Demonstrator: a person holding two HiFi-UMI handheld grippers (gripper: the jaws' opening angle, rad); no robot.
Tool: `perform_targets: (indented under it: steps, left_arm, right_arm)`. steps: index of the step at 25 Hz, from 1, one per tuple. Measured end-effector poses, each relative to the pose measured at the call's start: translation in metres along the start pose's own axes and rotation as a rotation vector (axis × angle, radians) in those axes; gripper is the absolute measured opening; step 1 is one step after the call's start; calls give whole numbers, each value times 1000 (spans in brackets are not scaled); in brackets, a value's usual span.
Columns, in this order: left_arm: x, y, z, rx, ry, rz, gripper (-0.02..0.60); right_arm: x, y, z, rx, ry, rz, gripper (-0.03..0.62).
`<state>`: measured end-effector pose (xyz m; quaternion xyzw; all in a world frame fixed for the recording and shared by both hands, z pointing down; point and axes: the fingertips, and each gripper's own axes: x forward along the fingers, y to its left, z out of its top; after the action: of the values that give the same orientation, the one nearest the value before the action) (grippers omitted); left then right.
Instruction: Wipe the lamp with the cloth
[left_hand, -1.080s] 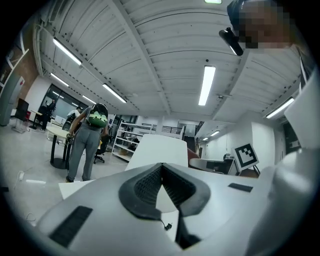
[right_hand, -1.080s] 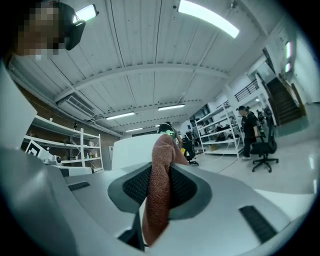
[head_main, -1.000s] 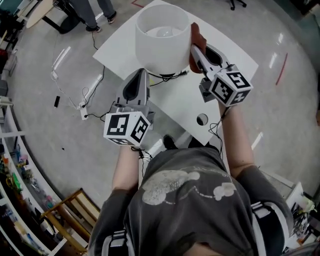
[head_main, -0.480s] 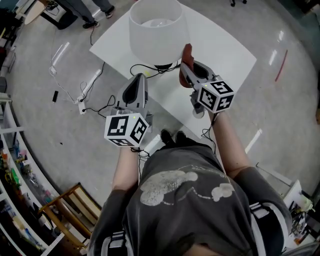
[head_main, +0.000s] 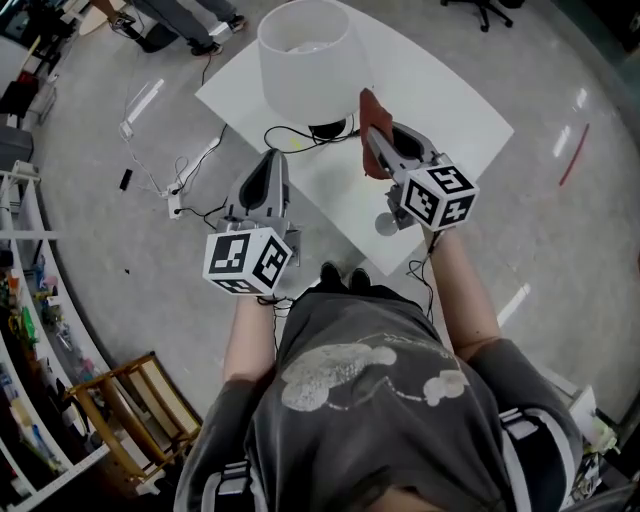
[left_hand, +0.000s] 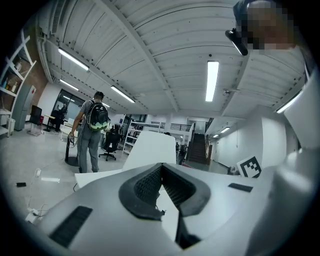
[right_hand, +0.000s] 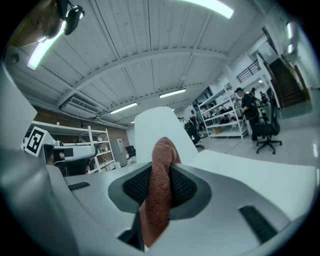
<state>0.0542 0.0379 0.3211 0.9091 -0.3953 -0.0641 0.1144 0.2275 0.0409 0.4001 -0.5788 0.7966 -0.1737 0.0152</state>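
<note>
I am looking down on a white desk (head_main: 440, 90) set at an angle on a grey, glossy floor (head_main: 90, 240) in a large open workshop. Shelving (head_main: 20, 330) runs along the left side, with a wooden frame (head_main: 135, 410) standing near it. Loose leads (head_main: 190, 175) trail over the floor beside the desk. A person with a backpack (left_hand: 92, 130) stands beyond the desk's far corner, and an office chair (right_hand: 265, 132) is parked off to the right.

The lamp (head_main: 305, 60) stands upright on the far half of the desk. Its white shade is open at the top, and a black cable (head_main: 290, 135) curls from its dark base across the desk top.

Both forearms (head_main: 465, 290) reach forward over the desk's near edge. The right hand-held gripper (head_main: 378, 140) points up toward the shade's lower right side. It is clenched on the cloth (head_main: 370, 105), a rust-brown fold that sticks out past the jaw tips. The cloth sits just beside the shade, and I cannot tell whether it touches.

The left hand-held gripper (head_main: 272, 165) sits lower and further left, aimed at the lamp but apart from it. Its jaws are pressed together with nothing between them.
</note>
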Motion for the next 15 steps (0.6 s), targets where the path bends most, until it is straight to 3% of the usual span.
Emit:
perform_targets:
  steps: [8,15]
  left_arm:
    - [10,-6,6,47,-25,-26,8]
    - [30,14,22,54,-40,-105,8]
  right_arm:
    - [0,8,73,-85,-168,31,86]
    - [19,17,89,-124,-208,-22,86]
